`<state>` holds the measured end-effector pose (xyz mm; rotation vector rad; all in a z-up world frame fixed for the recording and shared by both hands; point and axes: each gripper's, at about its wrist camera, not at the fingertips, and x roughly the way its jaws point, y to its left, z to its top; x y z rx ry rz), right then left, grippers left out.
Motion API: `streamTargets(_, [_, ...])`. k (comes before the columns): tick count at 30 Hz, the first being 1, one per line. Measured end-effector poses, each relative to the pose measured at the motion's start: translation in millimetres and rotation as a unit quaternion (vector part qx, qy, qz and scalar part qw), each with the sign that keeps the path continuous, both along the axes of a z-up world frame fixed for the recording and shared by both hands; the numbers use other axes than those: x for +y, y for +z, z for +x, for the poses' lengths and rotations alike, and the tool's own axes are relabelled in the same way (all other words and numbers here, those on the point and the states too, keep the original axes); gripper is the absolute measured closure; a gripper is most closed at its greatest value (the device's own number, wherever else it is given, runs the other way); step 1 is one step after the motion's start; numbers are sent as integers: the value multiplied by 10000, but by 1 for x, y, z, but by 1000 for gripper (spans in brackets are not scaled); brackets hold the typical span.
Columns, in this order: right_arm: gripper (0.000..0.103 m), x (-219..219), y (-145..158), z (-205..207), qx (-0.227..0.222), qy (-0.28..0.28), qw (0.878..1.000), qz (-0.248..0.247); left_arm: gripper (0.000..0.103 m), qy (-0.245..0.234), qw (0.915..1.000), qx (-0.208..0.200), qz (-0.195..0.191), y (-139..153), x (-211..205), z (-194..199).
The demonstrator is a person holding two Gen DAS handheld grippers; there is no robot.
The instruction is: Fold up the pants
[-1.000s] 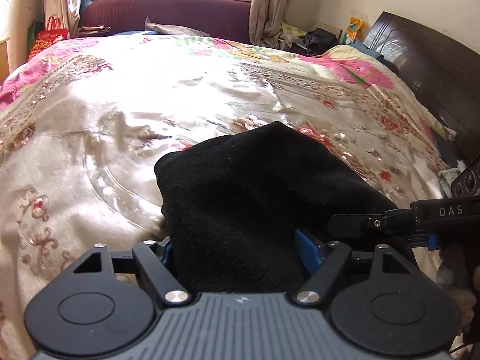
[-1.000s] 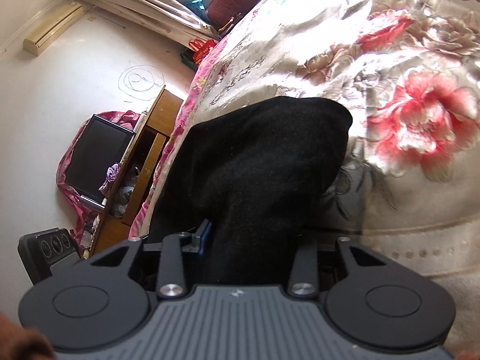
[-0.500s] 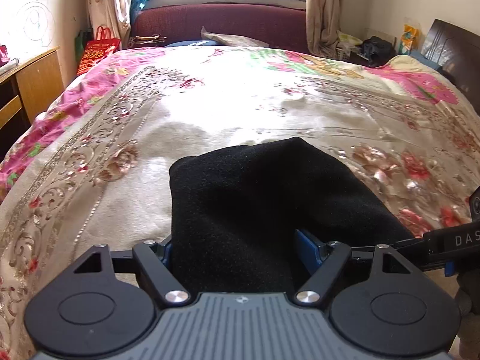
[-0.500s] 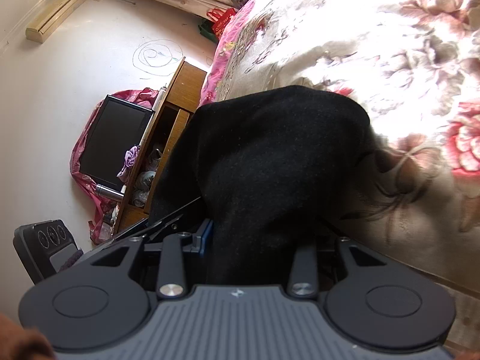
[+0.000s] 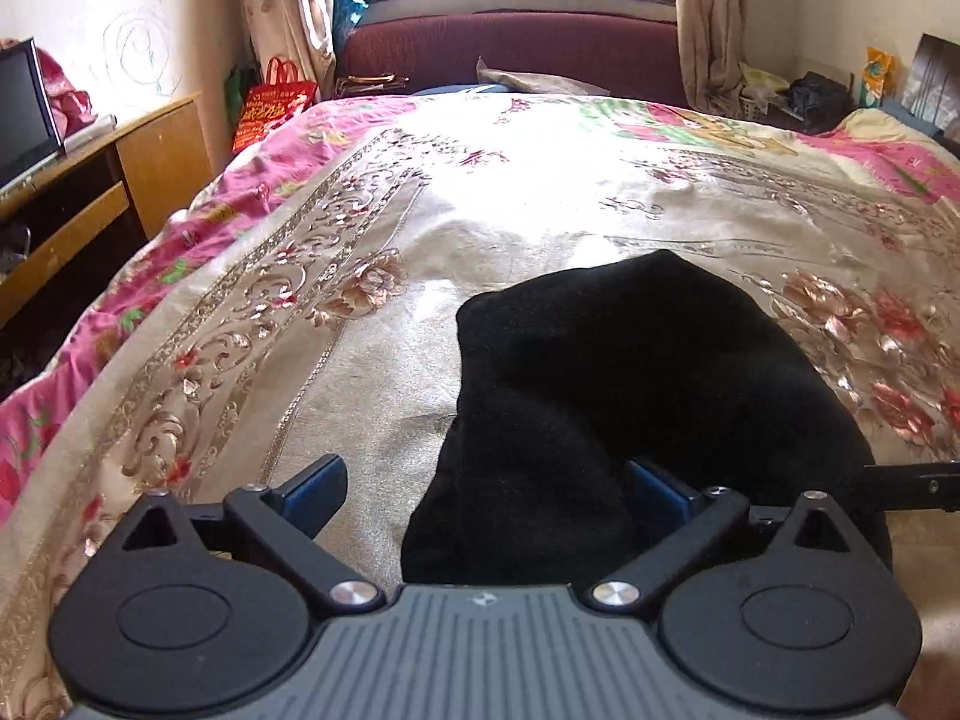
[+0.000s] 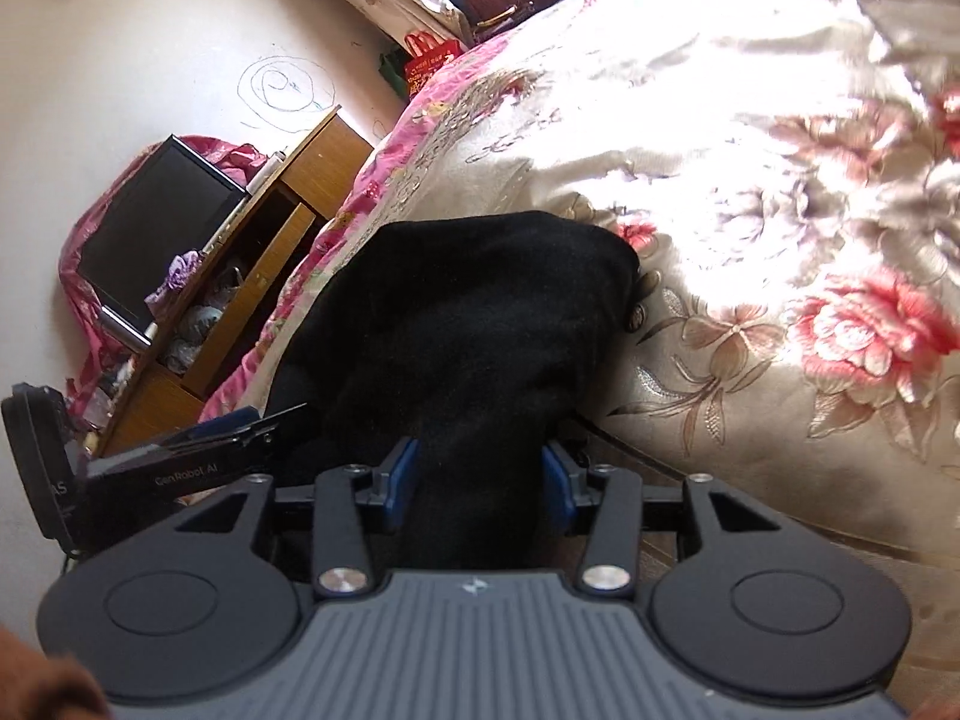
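Though the floral bedspread [image 5: 420,228] lies wide, the black pants [image 5: 630,372] are bundled compactly at its near edge, folding judged nearly done. The left gripper [image 5: 486,489], jaws just opened wide, is released from the cloth; the right gripper [image 6: 480,474], also just widened, is judged barely grasping the bundle's end, with 1 release left.

Pants [image 5: 630,372]: black matt fuzzy cloth. Bedspread [image 5: 372,360]: glossy satin, embroidered. Cabinet [image 5: 156,150]: smooth wood.

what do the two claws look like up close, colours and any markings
Both match: a ribbed grey body, two round black discs, black link arms with silver screws, blue fingers. The left claw shows white "GenRobot AI" lettering on its side in the right wrist view. The right claw looks identical.
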<state>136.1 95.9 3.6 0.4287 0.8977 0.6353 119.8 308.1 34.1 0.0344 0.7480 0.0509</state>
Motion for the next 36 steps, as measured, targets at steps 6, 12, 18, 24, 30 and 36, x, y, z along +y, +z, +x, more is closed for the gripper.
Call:
streamTargets(6, [55, 10, 26, -46, -363, 128, 9992, -94, 0, -81, 9996, -48, 263, 11, -43, -38])
streamTargets(12, [51, 16, 45, -79, -600, 283, 9976, -208, 0, -148, 9995, -93, 273, 17, -71, -78])
streamTargets(18, [51, 5, 52, -107, -680, 283, 9970, -237, 0, -131, 9998, -125, -12, 23, -81, -103])
streamTargets(24, [50, -5, 50, -120, -571, 230, 9977, -296, 0, -123, 9998, -123, 40, 20, -96, -119])
streamTargets(30, [50, -9, 49, -127, -578, 211, 9975, -354, 0, 5, 10000, -84, 8, 18, -100, -126])
streamTargets(36, [50, -11, 49, -133, -573, 240, 9974, -361, 0, 32, 9995, -105, 286, 22, -108, -135])
